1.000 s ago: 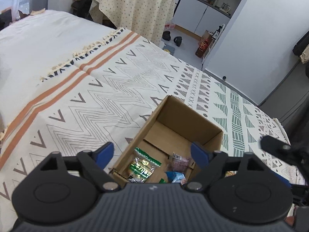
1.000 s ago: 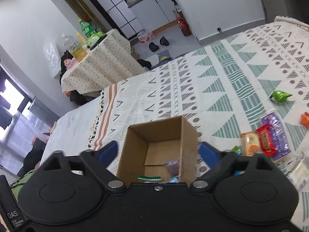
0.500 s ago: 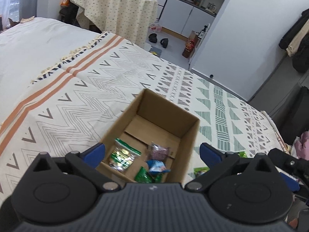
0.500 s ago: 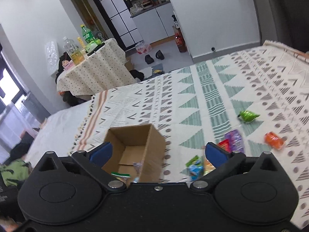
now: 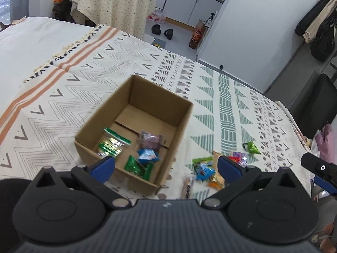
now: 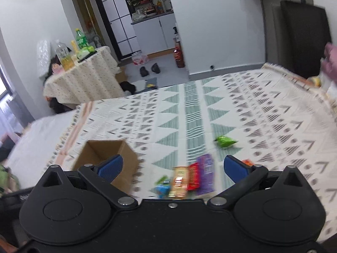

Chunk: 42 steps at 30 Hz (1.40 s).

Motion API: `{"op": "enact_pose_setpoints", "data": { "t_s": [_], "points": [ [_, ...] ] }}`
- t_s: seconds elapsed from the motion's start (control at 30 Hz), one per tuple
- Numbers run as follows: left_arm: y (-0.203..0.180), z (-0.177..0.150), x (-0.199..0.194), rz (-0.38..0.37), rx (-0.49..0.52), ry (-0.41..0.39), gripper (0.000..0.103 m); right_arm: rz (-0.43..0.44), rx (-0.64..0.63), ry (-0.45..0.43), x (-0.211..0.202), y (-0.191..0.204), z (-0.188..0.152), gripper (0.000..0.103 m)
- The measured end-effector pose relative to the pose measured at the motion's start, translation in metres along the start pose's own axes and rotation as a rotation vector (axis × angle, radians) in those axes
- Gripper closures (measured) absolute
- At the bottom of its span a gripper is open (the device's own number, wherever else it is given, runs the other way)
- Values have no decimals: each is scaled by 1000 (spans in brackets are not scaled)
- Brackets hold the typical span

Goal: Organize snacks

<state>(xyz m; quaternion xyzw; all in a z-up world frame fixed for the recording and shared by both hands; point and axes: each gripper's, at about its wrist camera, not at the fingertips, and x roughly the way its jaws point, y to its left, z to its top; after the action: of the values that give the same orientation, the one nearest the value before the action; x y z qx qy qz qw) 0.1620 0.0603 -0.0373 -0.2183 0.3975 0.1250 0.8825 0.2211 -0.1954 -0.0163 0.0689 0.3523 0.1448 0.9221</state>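
On the bed, over a patterned blanket [image 5: 101, 67], an open cardboard box [image 5: 134, 139] sits nearer the blanket's orange-striped end. Inside it lie four snack packets: a clear green-topped one [image 5: 111, 144] by the near left wall, a purple one [image 5: 150, 141] toward the middle, a blue one [image 5: 148, 156] just in front of that, and a green one [image 5: 137, 167] by the near wall. Outside the box, just beside its right wall, a loose cluster of snacks [image 5: 207, 168] rests on the blanket, and a single bright green packet [image 5: 251, 147] lies a little apart, farther toward the blanket's right edge. The left gripper [image 5: 166, 166] hangs above the box's near right corner with its jaws spread fully wide and nothing between them, having just finished opening. The right gripper [image 6: 172, 167] hovers over the same cluster, which is blurred in its view; its jaws are also wide apart and hold nothing.
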Motion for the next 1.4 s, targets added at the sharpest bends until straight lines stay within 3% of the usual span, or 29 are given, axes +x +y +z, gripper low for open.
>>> {"op": "enact_pose_setpoints", "data": {
  "t_s": [0.27,0.53,0.63,0.77,0.9,1.17,1.4],
  "points": [
    [-27,-13,-1,-13,47,-10,0,-14,15,43,-4,-27,-7,0],
    [-44,-31,10,-40,63,24,3,-18,116,121,5,-59,-21,0],
    [-48,-36,15,-47,63,33,10,-25,158,146,10,-69,-28,2],
    [-52,-42,26,-55,59,59,22,-27,201,195,19,-76,-36,14],
    [-56,-47,37,-59,56,88,33,-17,265,239,30,-84,-44,18],
    [-62,-54,66,-46,52,144,45,-24,342,331,59,-93,-57,30],
    [-65,-60,95,-26,57,191,53,-38,388,403,86,-96,-65,30]
  ]
}}
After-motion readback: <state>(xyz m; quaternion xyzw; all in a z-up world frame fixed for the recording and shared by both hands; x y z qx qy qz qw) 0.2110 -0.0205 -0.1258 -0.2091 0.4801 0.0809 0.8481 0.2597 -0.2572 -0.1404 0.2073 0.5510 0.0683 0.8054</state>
